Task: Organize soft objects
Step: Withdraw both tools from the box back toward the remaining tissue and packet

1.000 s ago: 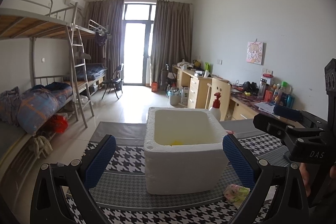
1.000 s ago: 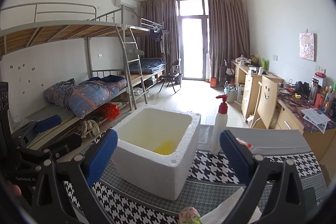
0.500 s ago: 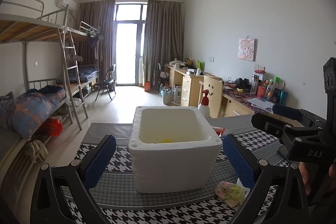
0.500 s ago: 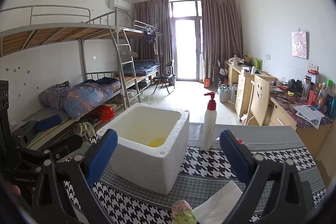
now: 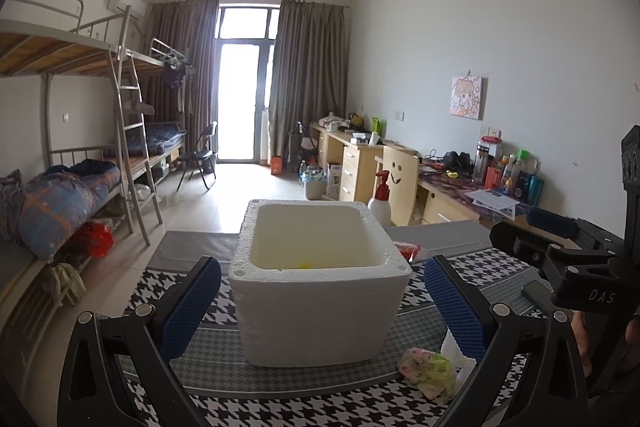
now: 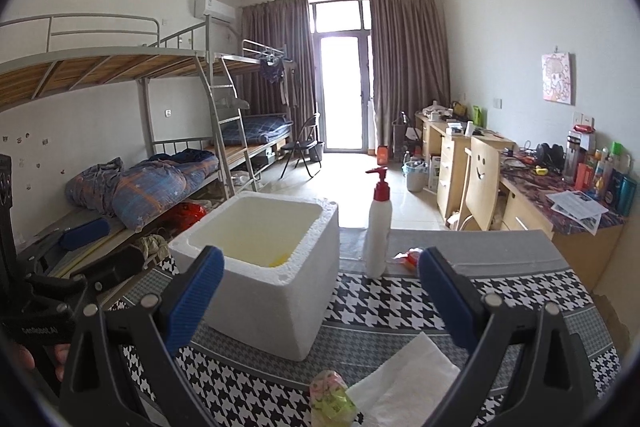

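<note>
**Both grippers spread and empty, poised ahead of first soft-object pick**

Left gripper (image 5: 320, 301) released, jaws wide, holding nothing; right gripper (image 6: 320, 291) likewise spread and empty; both hover above the black-and-white houndstooth tablecloth (image 6: 384, 301).

Open white foam box (image 5: 320, 279) stands upright at table centre, mouth up; something small and yellow lies at its bottom.

Crumpled pink-and-green soft packet (image 6: 330, 397) lies on the cloth just in front of the box's near right corner, touching the flat white tissue sheet (image 6: 404, 377); long axis of the packet appears to run roughly toward and away from the right camera, narrower end toward the box; judgement only, the lower frame edge crops it.

Next step, as judged: lower the right gripper over the packet, jaws straddling its short width; pinch the packet alone, not the tissue; lift clear of the foam rim before release.

White pump bottle with red nozzle (image 6: 378, 227) stands upright beside the box; keep clear.
</note>
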The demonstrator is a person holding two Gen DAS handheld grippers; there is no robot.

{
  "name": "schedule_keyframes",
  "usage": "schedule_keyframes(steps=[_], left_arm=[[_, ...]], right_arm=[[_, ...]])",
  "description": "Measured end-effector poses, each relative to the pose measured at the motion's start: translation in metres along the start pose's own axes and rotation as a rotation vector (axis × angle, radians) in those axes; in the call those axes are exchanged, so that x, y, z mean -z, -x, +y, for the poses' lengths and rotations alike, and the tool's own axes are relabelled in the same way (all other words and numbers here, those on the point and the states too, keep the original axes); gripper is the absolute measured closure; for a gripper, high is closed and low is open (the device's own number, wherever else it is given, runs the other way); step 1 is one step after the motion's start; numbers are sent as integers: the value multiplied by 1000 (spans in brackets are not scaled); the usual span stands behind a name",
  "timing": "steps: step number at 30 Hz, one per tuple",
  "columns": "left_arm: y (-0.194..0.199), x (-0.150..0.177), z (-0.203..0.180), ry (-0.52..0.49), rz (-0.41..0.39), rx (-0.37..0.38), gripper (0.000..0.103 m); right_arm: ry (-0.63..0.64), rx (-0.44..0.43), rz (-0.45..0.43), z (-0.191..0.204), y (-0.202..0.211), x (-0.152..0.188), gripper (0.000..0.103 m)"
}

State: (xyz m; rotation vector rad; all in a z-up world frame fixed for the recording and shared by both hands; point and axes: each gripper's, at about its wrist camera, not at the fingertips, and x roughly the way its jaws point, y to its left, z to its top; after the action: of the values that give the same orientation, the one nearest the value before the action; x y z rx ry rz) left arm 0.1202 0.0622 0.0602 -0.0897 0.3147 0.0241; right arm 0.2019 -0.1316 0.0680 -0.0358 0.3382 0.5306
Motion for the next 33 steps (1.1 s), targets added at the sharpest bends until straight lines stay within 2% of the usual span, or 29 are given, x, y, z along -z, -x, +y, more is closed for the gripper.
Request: schedule_keyframes(steps=[16,33], left_arm=[[0,8,-18,-5,-12,33,1],[-8,21,-39,-32,29,94,1]], right_arm=[[-44,56,-8,-20,16,13,4],[-90,92,18,-42,22,32,4]])
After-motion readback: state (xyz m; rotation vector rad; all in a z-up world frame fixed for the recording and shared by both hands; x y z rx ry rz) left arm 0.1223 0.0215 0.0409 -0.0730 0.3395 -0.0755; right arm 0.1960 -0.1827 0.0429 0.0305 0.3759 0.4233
